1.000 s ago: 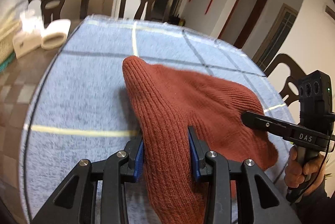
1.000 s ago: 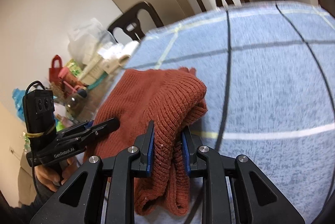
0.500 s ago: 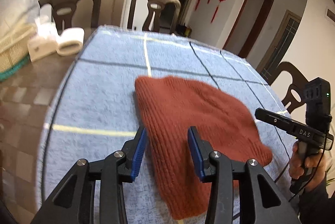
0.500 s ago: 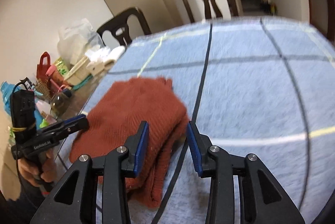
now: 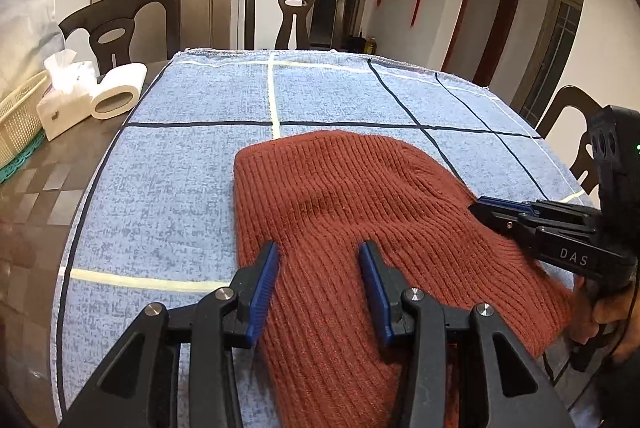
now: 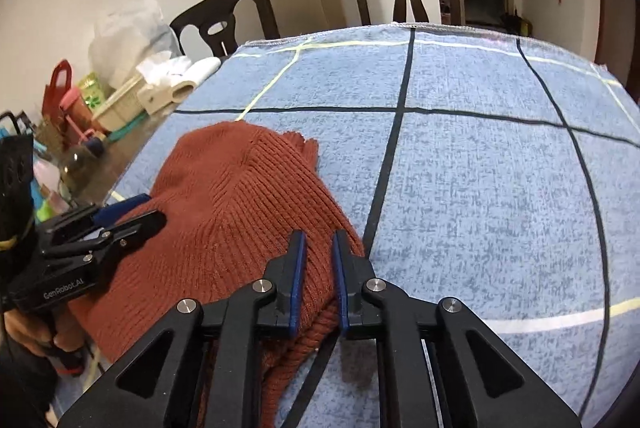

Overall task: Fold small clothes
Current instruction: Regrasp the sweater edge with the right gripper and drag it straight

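Note:
A rust-red knitted garment [image 5: 340, 212] lies folded on the blue checked cloth; it also shows in the right wrist view [image 6: 232, 212]. My left gripper [image 5: 320, 256] is open, its fingers either side of the garment's near left part, just above it. My right gripper [image 6: 319, 244] has its fingers narrowed around the garment's right edge fold; the knit fills the gap between the pads. The right gripper shows in the left wrist view [image 5: 492, 210] at the garment's right edge. The left gripper shows in the right wrist view [image 6: 136, 214] over the garment's left side.
The blue cloth [image 5: 192, 164] covers a dark table. A tissue box [image 5: 64, 100], a paper roll [image 5: 120, 92] and a wicker basket [image 5: 16, 116] stand at the far left. Chairs [image 5: 294, 12] stand along the far edge. Bottles and bags [image 6: 72, 108] crowd the left end.
Both grippers let go of the garment and it dropped flat onto the cloth. The left stays open above it; the right has since narrowed again on the right edge.

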### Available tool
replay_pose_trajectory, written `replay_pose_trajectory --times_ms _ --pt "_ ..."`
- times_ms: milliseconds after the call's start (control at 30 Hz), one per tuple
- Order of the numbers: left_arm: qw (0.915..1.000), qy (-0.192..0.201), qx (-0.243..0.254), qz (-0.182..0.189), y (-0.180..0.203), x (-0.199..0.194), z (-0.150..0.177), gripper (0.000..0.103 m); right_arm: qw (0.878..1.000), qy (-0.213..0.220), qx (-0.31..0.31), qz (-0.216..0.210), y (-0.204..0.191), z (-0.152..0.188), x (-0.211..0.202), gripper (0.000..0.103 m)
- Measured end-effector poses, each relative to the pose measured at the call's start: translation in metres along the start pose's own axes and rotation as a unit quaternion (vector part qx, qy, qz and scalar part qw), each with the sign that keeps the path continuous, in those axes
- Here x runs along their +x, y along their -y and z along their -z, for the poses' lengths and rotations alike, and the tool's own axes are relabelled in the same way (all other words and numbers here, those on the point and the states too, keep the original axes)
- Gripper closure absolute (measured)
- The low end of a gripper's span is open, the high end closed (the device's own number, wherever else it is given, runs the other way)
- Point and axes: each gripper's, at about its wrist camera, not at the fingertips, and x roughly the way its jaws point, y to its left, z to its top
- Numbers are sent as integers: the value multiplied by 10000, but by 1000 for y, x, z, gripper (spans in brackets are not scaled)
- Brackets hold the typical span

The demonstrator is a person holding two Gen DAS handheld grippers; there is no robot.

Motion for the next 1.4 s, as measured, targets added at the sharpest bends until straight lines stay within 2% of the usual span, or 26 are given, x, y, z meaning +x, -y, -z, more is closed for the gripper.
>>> replay_pose_trajectory --times_ms 133,267,367,467,700,900,1033,1167,1233,1300,1400 --pt "9999 100 -24 -57 1 -24 2 59 9998 116 -110 85 -10 3 -22 90" --pt "9995 326 35 28 6 -60 21 59 9978 375 -518 -176 -32 21 -62 89" --pt "9995 283 26 121 10 -70 39 59 9962 240 -775 -308 -46 38 -67 89" --pt "9998 136 93 -81 14 -64 54 59 9945 -33 -1042 -39 -50 56 -54 89" --pt "9999 8 -84 -112 8 -50 57 55 9937 -10 -1122 45 -43 58 -44 88" --pt "9992 -89 -373 130 -1 -63 57 55 9955 -16 -951 -24 -42 62 -56 87" --pt "9993 223 -307 4 -3 -79 45 56 9961 244 -842 -91 -41 54 -77 87" --pt "9992 256 -291 23 1 -61 24 60 9962 399 -767 -141 -42 36 -65 87" --pt "9995 126 -271 60 4 -44 20 61 9969 319 -708 -145 -40 32 -52 87" --pt "9996 48 -265 4 2 -32 23 60 9970 -13 -765 78 -37 36 -33 87" --pt "9994 41 -327 43 0 -38 23 61 9981 6 -613 -33 -31 34 -39 87"
